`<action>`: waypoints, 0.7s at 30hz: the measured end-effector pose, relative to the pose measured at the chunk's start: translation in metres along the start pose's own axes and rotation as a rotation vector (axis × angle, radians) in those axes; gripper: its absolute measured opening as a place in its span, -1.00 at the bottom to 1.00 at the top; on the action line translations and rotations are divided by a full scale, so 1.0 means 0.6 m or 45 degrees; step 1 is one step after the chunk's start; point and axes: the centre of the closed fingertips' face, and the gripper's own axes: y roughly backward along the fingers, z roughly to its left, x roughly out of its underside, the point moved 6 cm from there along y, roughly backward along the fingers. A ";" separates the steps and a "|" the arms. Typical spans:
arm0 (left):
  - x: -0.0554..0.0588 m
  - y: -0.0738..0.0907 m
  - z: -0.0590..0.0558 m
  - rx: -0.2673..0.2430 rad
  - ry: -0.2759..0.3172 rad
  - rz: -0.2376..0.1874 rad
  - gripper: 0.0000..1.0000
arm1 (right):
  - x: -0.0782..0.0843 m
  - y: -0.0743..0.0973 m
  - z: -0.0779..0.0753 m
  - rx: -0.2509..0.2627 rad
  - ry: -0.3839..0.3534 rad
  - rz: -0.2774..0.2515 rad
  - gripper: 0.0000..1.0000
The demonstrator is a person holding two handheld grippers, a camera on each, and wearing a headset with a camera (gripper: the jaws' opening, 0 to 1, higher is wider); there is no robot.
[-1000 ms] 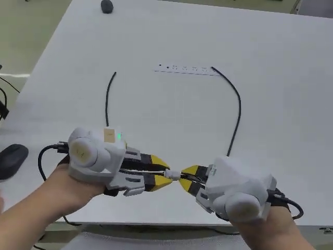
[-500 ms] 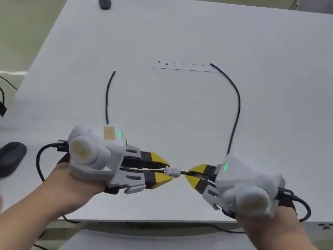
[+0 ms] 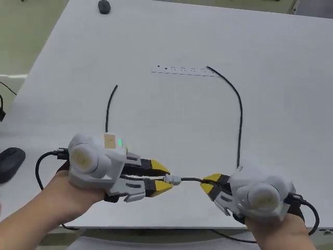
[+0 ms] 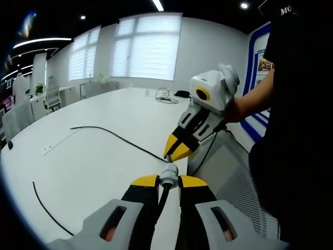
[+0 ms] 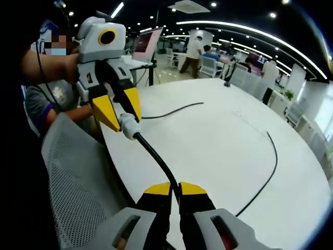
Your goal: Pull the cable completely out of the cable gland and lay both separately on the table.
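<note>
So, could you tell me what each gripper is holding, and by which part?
The left gripper grips the white cable gland between its jaw tips; the right gripper pinches the black cable just beyond the gland.

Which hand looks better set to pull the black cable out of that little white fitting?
Probably the right: the right gripper is shut on the cable a little way from the cable gland, which the left gripper clamps and can steady.
</note>
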 end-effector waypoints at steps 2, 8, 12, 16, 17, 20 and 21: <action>0.001 0.000 -0.001 0.002 0.000 0.004 -0.70 | 0.008 -0.001 -0.006 0.013 -0.029 0.012 -1.00; 0.001 0.000 -0.002 0.011 -0.012 0.013 -0.70 | 0.035 -0.013 -0.016 0.053 -0.102 0.090 -1.00; 0.002 0.001 -0.002 0.013 0.004 0.014 -0.70 | 0.047 -0.018 -0.015 0.060 -0.127 0.131 -1.00; 0.010 0.000 -0.002 0.012 0.019 0.031 -0.70 | 0.049 -0.018 -0.010 0.041 -0.129 0.150 -1.00; 0.011 0.001 -0.001 0.011 0.021 0.029 -0.70 | 0.049 -0.017 -0.009 0.041 -0.124 0.149 -1.00; 0.012 0.006 0.002 0.008 0.062 0.014 -0.70 | 0.042 -0.005 -0.006 0.019 -0.135 0.140 -0.99; 0.012 0.006 0.002 0.007 0.061 0.015 -0.70 | 0.041 -0.002 -0.006 0.023 -0.133 0.137 -0.99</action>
